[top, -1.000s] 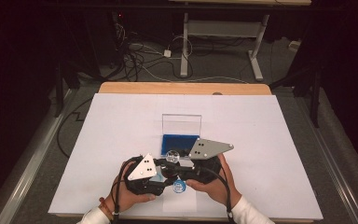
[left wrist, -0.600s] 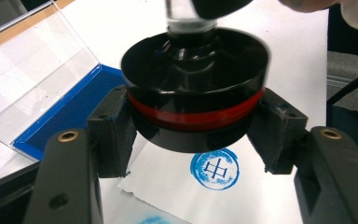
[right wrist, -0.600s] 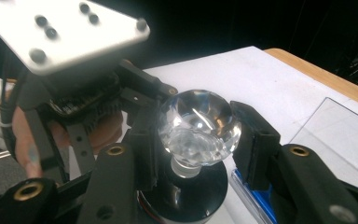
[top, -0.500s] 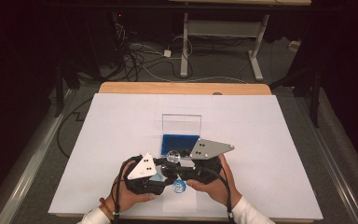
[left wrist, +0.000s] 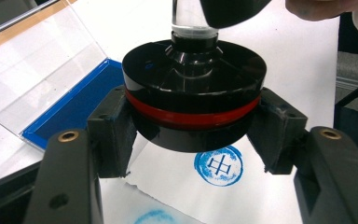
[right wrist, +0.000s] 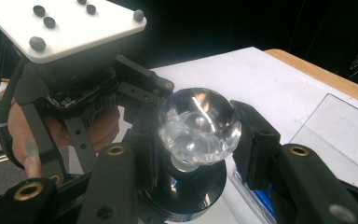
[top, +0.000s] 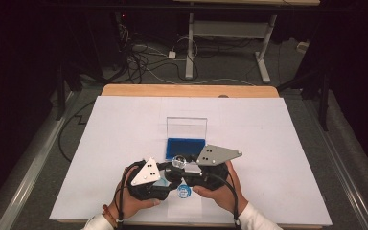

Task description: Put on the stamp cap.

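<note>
A stamp with a round black base [left wrist: 193,88] ringed in red and a clear faceted knob [right wrist: 199,126] is held just above the white paper. My left gripper [left wrist: 193,135] is shut on the black base from both sides. My right gripper [right wrist: 198,140] is shut on the clear knob. In the high view both grippers meet at the stamp [top: 177,161] near the table's front edge. A round blue print [left wrist: 218,166] with a character in it lies on the paper under the stamp, also seen in the high view [top: 184,192]. Part of a second blue print [left wrist: 154,218] shows nearer me.
A blue ink pad [top: 185,147] in a clear case sits just beyond the grippers, its lid [top: 187,128] standing open. A large white sheet [top: 268,134] covers the wooden table [top: 187,90]. Cables and table legs lie on the floor beyond.
</note>
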{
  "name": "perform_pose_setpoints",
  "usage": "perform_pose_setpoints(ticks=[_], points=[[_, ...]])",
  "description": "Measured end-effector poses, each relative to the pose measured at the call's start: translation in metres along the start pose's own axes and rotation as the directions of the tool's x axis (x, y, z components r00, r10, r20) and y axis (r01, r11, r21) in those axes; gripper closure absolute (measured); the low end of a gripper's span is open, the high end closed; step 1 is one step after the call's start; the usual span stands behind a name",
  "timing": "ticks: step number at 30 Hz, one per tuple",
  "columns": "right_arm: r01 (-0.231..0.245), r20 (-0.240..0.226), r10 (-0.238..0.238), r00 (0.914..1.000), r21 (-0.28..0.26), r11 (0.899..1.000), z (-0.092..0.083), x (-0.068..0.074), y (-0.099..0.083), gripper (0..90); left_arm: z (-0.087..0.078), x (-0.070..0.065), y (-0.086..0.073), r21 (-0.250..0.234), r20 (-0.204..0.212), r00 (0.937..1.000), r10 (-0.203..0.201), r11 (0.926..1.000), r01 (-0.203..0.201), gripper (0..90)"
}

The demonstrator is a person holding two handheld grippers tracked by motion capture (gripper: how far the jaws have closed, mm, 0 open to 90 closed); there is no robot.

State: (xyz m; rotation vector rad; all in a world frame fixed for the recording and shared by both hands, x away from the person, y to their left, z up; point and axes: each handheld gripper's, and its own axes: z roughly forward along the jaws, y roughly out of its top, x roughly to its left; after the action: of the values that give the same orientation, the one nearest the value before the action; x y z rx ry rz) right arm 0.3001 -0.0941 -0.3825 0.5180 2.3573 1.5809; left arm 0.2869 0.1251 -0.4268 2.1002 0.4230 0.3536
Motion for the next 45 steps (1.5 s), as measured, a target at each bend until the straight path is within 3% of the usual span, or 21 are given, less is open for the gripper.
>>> perform_pose_setpoints(ticks=[2,4,5,6,7,15,20,26,33,45], points=[[0.009,0.002,-0.009,1.0000,0.011,1.000,0.000,0.001,0.000,57.1,-0.001,-0.002,-0.001,0.015,-0.014,0.9999,-0.009,0.9999,0.009,36.8],[0.008,-0.001,-0.008,1.0000,0.015,1.000,0.000,0.001,-0.001,57.1,0.000,-0.002,0.000,0.006,-0.018,0.9995,0.024,0.9997,-0.024,36.8],[0.008,-0.003,-0.008,1.0000,0.014,1.000,0.000,0.001,-0.001,57.1,-0.001,-0.004,-0.001,0.018,-0.022,0.9997,0.010,0.9998,-0.010,36.8],[0.005,-0.006,-0.005,1.0000,0.015,1.000,0.000,0.000,-0.002,57.1,-0.001,-0.003,0.000,0.014,-0.026,0.9991,0.034,0.9993,-0.034,36.7],[0.004,-0.010,-0.004,0.9999,0.019,1.000,0.000,0.000,-0.002,57.2,-0.002,-0.005,0.000,0.028,-0.027,0.9994,0.021,0.9994,-0.020,36.7],[0.005,-0.009,-0.004,1.0000,0.039,0.999,0.003,0.001,-0.005,57.1,0.001,-0.005,-0.002,0.048,-0.040,0.9985,0.037,0.9982,-0.035,36.7],[0.002,-0.002,-0.002,1.0000,0.032,0.999,0.004,0.002,-0.007,57.2,0.002,-0.004,-0.004,0.035,-0.027,0.9993,0.025,0.9991,-0.024,36.6],[-0.013,-0.006,0.013,0.9999,0.035,0.999,0.005,0.001,-0.011,57.2,0.001,-0.004,-0.005,0.055,-0.025,0.9995,0.018,0.9983,-0.017,36.6],[-0.024,-0.010,0.025,0.9996,0.056,0.998,0.006,0.000,-0.014,57.2,0.002,-0.004,-0.007,0.073,-0.025,0.9991,0.036,0.9967,-0.034,36.5],[0.006,-0.002,-0.006,1.0000,0.089,0.996,0.009,0.004,-0.013,57.1,0.005,-0.002,-0.010,0.084,-0.008,0.9993,0.036,0.9958,-0.035,36.4]])
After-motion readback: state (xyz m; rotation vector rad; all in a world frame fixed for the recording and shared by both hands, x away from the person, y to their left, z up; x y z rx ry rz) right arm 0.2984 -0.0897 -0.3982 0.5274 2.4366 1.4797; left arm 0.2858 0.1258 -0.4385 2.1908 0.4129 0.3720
